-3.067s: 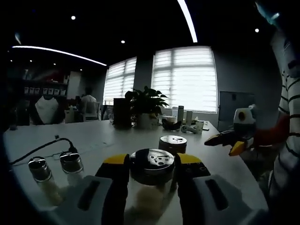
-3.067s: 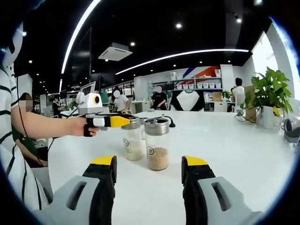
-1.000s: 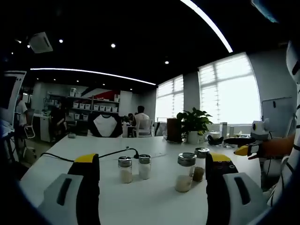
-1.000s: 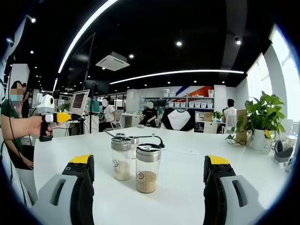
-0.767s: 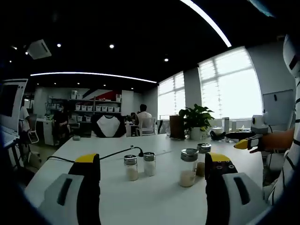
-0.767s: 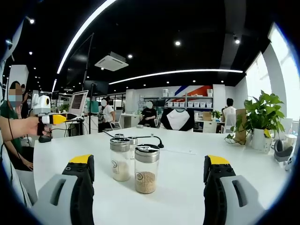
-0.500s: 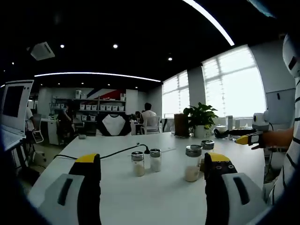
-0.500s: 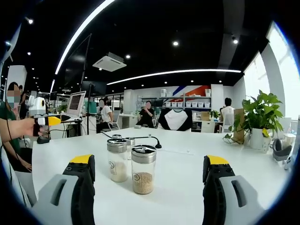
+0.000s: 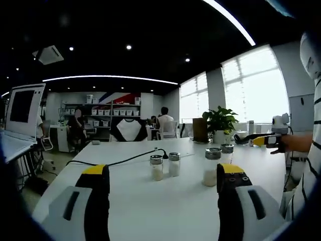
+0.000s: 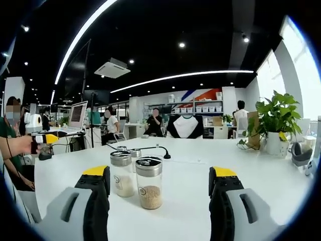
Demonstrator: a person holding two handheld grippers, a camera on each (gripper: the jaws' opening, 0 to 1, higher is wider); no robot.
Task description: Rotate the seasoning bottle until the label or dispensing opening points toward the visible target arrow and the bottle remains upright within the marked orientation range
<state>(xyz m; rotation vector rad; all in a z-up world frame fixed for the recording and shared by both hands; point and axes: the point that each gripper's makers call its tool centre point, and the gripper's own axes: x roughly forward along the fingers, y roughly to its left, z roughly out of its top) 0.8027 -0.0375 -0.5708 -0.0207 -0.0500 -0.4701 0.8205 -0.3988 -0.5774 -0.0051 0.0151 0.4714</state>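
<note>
Glass seasoning bottle (image 10: 149, 183) with a metal lid and brown grains stands upright on the white table (image 10: 271, 176), ahead of the right gripper (image 10: 159, 176), between its wide-open jaws, untouched. A paler bottle (image 10: 122, 173) stands just beside. The left gripper (image 9: 160, 174) hangs open, apart from four bottles.

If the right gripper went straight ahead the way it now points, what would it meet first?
Probably the brown-filled bottle, just left of centre between the open jaws of the right gripper; the pale-filled bottle stands further left. Depth is unclear.
</note>
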